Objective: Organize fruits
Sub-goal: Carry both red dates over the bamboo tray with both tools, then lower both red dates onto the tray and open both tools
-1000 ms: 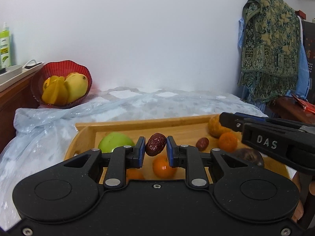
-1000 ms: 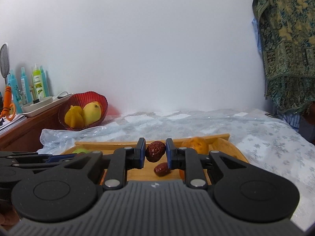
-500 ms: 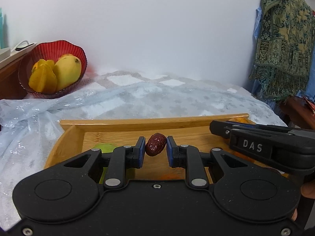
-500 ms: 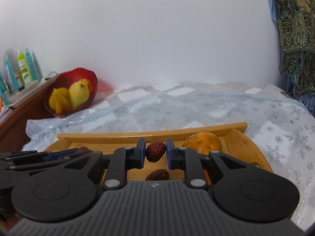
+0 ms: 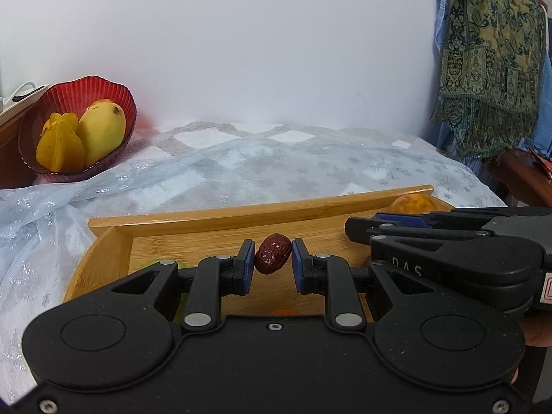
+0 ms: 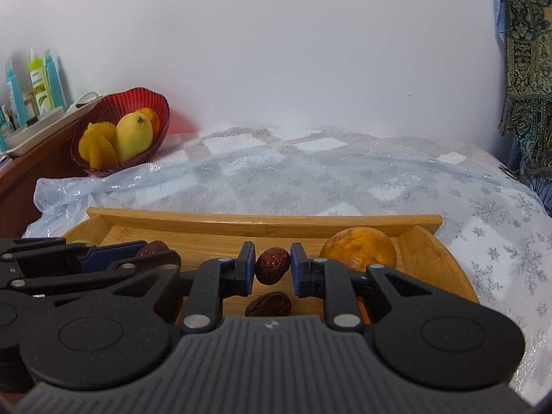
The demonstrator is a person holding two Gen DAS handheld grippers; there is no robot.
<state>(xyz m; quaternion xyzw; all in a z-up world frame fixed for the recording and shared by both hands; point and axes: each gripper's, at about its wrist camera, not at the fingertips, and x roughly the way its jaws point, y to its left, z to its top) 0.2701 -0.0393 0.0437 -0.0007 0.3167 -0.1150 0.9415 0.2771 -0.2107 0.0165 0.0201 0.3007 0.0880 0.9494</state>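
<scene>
In the lower centre of the left wrist view, the left gripper point(image 5: 273, 263) pinches a wrinkled dark-red jujube point(image 5: 273, 253) between its blue pads point(image 5: 247, 266), holding it in the air above the floor of a bamboo tray point(image 5: 262, 212). A sliver of green fruit point(image 5: 155, 263) shows just behind the gripper's left finger, inside the tray near its left end, and an orange citrus fruit point(image 5: 412, 203) peeks over the tray's far rim at right. The right gripper point(image 6: 273, 265), in the lower centre of its own view, likewise clamps a second red jujube point(image 6: 272, 265) between its pads point(image 6: 298, 269); directly below it a loose jujube point(image 6: 268, 304) lies on the tray floor, partly hidden by the gripper body. A large orange citrus fruit point(image 6: 358, 246) sits in the tray's right end, just right of that gripper's right finger. The tray rests on a pale snowflake-patterned cloth point(image 6: 345, 179) covering the surface. At the upper left of both views a red ribbed glass bowl point(image 5: 74, 84) stands well apart from the tray, holding a yellow mango point(image 5: 101, 129) and a starfruit point(image 5: 60, 146) that touch each other. A patterned green scarf point(image 5: 490, 55) hangs at the upper right. Bottles point(image 6: 38, 81) stand on a shelf at the far left of the right wrist view.
</scene>
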